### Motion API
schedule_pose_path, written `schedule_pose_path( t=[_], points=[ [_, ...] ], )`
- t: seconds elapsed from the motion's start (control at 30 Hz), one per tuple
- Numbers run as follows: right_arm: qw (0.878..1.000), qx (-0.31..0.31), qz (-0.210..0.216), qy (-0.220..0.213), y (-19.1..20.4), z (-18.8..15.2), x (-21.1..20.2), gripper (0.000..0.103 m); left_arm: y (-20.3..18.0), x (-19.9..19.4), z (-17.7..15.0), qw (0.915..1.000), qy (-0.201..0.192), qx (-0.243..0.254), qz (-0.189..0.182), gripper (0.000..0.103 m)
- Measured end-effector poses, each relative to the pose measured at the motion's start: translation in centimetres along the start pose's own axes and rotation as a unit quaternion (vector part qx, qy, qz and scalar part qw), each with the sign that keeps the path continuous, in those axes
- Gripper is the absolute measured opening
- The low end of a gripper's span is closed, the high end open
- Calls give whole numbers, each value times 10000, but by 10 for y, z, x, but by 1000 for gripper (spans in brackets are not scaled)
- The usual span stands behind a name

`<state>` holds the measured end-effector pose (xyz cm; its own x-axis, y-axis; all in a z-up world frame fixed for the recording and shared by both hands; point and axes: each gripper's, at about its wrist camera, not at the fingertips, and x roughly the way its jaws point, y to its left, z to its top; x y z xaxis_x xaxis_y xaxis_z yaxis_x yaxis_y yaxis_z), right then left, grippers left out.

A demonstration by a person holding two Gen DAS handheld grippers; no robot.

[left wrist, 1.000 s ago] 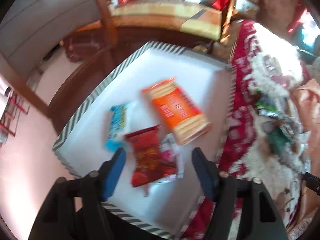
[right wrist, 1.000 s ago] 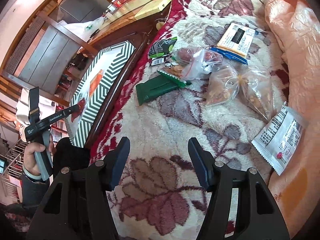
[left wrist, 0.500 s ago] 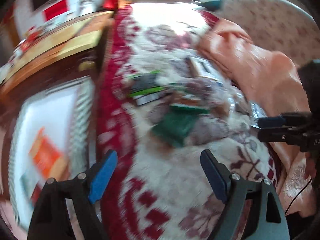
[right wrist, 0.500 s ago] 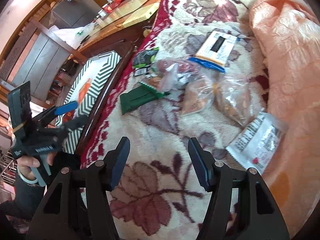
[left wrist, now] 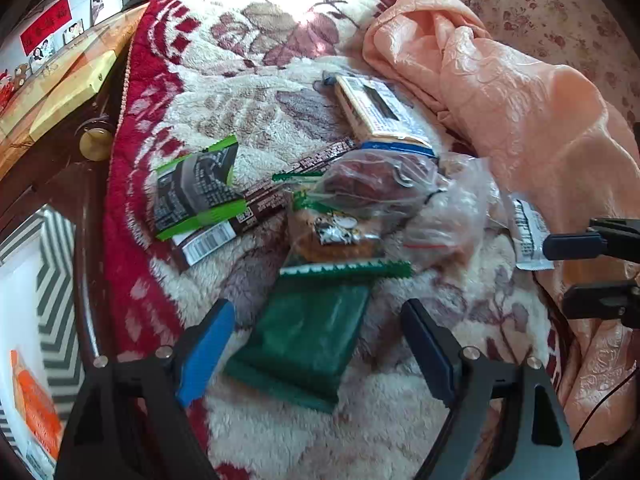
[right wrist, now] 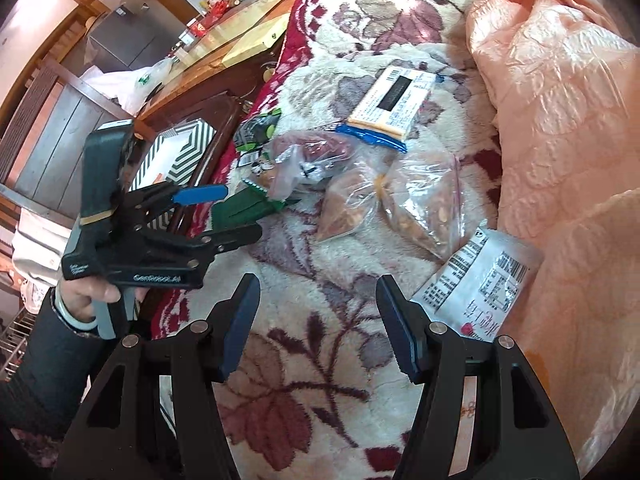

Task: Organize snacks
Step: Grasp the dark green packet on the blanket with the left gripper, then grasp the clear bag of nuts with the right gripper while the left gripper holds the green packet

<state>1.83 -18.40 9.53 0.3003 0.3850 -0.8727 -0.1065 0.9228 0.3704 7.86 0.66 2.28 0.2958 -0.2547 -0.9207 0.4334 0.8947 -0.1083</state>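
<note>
Your left hand-held gripper [left wrist: 316,344] hangs wide open, empty, over the flat dark-green foil snack packet [left wrist: 308,336] on the plush floral blanket [left wrist: 240,120]. Its serrated end lies under the clear plastic bag of dark red fruit [left wrist: 376,184], so lifting may drag that bag, and the slick foil may slip.

A fluffy pile blanket [left wrist: 248,120], a glossy, probably plastic green packet [left wrist: 304,340], and crinkly clear bags [right wrist: 424,200].

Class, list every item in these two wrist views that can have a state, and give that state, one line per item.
Left gripper: open, empty, over the dark green foil packet.
Right gripper: open, empty, above the blanket.
Dark green foil packet: sealed, flat on the floral fleece blanket.
Clear plastic bag of red dates: tied shut, resting on other snacks.
White printed snack pouch: sealed, lying flat.
Striped white gift box: open, holding an orange cracker pack.
</note>
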Motion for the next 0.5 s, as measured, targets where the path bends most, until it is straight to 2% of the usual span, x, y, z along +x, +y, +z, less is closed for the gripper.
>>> schedule_pose_path(
  t=[0.07,0.1,0.13,0.23,0.4,0.5],
  points=[
    [10000,41,1,-22,-3,1,0,61,1,2,2,10000,7,-48,-72,71],
    [10000,56,-11,-41,-5,1,-1,61,0,2,3,10000,-2,-52,-76,56],
    [10000,59,-40,-69,-6,3,-1,61,-1,1,4,10000,-33,-20,-64,50],
    [9998,-3,-163,-88,-6,6,0,61,-6,0,3,9998,-87,61,-141,47],
    [9989,-176,-432,-54,-3,15,6,61,0,-11,-6,9995,-180,-141,-214,46],
    [9956,-403,-842,-44,-2,21,10,63,2,-19,-15,9994,-236,-225,-96,46]
  ],
)
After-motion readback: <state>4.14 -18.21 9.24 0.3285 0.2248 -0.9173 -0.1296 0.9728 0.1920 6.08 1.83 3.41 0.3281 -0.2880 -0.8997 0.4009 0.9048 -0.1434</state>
